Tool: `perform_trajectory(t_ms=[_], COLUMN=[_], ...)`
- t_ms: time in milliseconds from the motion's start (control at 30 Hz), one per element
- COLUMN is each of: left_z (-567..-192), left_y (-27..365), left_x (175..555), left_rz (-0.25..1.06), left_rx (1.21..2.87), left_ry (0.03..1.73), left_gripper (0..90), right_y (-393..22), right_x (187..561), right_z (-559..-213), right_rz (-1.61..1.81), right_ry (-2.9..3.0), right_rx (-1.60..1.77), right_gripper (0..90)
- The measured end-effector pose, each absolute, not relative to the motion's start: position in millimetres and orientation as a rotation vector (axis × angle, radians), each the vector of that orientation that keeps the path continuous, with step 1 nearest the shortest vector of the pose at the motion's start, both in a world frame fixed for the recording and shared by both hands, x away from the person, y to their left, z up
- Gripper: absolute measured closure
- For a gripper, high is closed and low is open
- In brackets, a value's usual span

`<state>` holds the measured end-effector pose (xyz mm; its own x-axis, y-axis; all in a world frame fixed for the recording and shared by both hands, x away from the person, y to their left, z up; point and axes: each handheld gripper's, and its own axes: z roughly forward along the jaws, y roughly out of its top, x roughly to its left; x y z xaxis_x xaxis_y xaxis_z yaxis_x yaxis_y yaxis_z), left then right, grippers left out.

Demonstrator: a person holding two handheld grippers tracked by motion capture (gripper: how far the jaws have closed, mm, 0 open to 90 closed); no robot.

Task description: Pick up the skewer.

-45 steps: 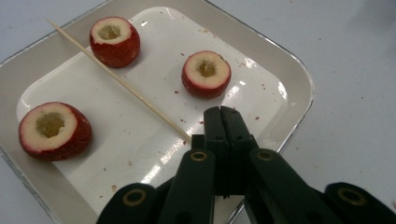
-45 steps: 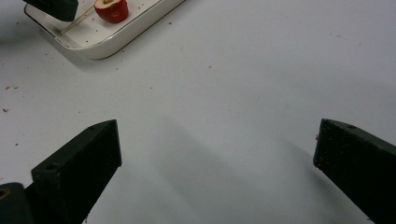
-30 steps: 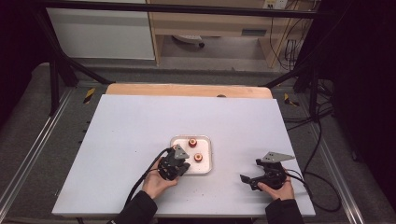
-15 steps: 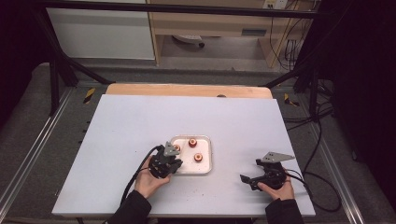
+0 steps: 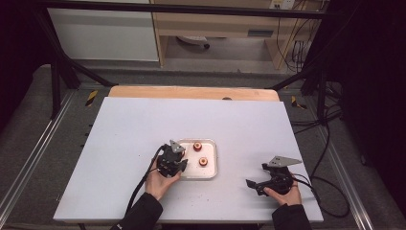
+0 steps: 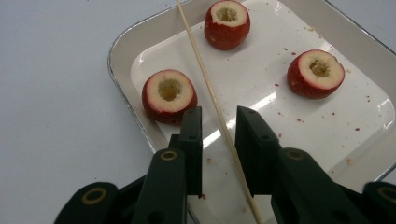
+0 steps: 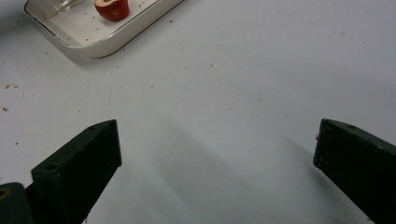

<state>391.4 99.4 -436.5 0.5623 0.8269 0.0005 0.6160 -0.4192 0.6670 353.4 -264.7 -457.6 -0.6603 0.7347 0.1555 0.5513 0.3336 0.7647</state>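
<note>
We hold a skewer [image 6: 205, 84] loosely between the left gripper's [image 6: 218, 122] narrow jaws above the tray [image 6: 122, 95]; three cored fruits [image 6: 169, 94] remain unskewered, and our right gripper [image 7: 219, 154] is wide and empty.

Three red fruits [image 6: 169, 95] with pale, cored tops sit in a white tray [image 6: 122, 49]. The skewer [image 6: 205, 81] looks tan, perhaps wooden. The counter [image 5: 124, 139] is pale grey.

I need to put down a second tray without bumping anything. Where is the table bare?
The far half of the white table, between the tray and the wooden strip, is bare, as is the left side beyond the left gripper. It is crowded at the tray: three cored fruits and a skewer. A narrower gap separates the tray from the right gripper.
</note>
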Motion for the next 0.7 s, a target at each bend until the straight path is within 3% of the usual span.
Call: perform_trajectory(t_ms=[700], left_z=[-442.3], left_y=[92.9], left_x=[384.1], left_rz=[0.482], left_rx=[2.136], left_ry=[1.191], left_gripper=[88.5], right_y=[-264.4], right_x=[353.1], right_z=[-457.6], right_rz=[1.231], right_ry=[2.381], right_rx=[1.17], right_gripper=[1.4])
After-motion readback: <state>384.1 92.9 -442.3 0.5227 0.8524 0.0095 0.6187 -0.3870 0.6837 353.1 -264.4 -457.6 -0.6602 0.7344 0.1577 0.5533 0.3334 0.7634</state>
